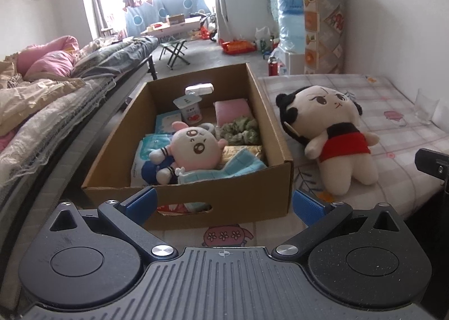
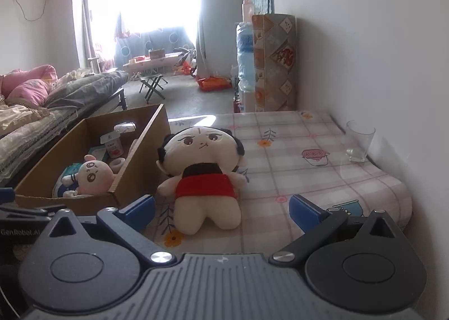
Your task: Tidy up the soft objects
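Note:
A cardboard box (image 1: pixel 280 151) stands on the checked tablecloth (image 1: pixel 393 135). In it lie a pink plush doll (image 1: pixel 196 149), a blue cloth (image 1: pixel 238 167), a green scrunched cloth (image 1: pixel 241 130), a pink pad (image 1: pixel 232 109) and a yogurt cup (image 1: pixel 190 111). A cream doll in a red dress (image 1: pixel 336 135) lies on the cloth right of the box. My left gripper (image 1: pixel 224 203) is open and empty in front of the box. My right gripper (image 2: pixel 221 212) is open and empty, just short of the red-dress doll (image 2: pixel 206 177). The box (image 2: pixel 140 157) is to its left.
A clear glass (image 2: pixel 359 142) stands near the wall at the table's right. A bed with pink and grey bedding (image 1: pixel 56 81) runs along the left. A folding stool (image 1: pixel 174 49) and a water dispenser (image 1: pixel 290 17) stand further back. The table's front edge drops off at the right (image 2: pixel 404 207).

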A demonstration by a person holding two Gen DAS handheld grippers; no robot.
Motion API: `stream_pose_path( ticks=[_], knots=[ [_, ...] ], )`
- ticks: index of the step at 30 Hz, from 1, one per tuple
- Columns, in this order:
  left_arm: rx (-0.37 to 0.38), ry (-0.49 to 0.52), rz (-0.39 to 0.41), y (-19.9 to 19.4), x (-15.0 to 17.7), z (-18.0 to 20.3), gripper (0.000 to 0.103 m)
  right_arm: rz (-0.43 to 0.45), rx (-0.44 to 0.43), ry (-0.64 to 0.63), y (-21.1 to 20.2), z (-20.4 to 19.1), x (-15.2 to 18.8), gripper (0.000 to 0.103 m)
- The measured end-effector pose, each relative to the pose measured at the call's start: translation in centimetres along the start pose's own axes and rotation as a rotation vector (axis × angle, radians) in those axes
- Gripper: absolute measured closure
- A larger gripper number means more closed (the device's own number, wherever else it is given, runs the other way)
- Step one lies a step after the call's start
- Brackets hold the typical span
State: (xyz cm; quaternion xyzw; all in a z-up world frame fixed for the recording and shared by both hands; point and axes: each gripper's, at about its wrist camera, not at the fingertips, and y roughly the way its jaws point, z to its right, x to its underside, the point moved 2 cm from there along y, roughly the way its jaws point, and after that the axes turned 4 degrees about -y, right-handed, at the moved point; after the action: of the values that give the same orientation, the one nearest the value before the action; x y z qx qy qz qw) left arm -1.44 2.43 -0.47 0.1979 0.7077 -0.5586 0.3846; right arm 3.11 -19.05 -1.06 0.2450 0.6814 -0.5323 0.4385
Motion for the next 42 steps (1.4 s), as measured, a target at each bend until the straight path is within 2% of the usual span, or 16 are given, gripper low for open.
stream_pose_path(
  ticks=[9,16,42],
  knots=[
    [0.027,-0.065,-0.08,0.6,0.6,-0.7,0.0,-0.02,0.023,-0.001,-0.1,-0.3,-0.4,0.0],
    [0.038,-0.062,-0.106,0.9,1.1,-0.4,0.0,-0.053,0.023,-0.027,0.5,-0.8,-0.2,0.0],
    [0.037,-0.029,-0.116,1.7,0.7,0.3,0.0,-0.069,0.037,-0.032,0.9,-0.6,-0.5,0.0]
  ],
)
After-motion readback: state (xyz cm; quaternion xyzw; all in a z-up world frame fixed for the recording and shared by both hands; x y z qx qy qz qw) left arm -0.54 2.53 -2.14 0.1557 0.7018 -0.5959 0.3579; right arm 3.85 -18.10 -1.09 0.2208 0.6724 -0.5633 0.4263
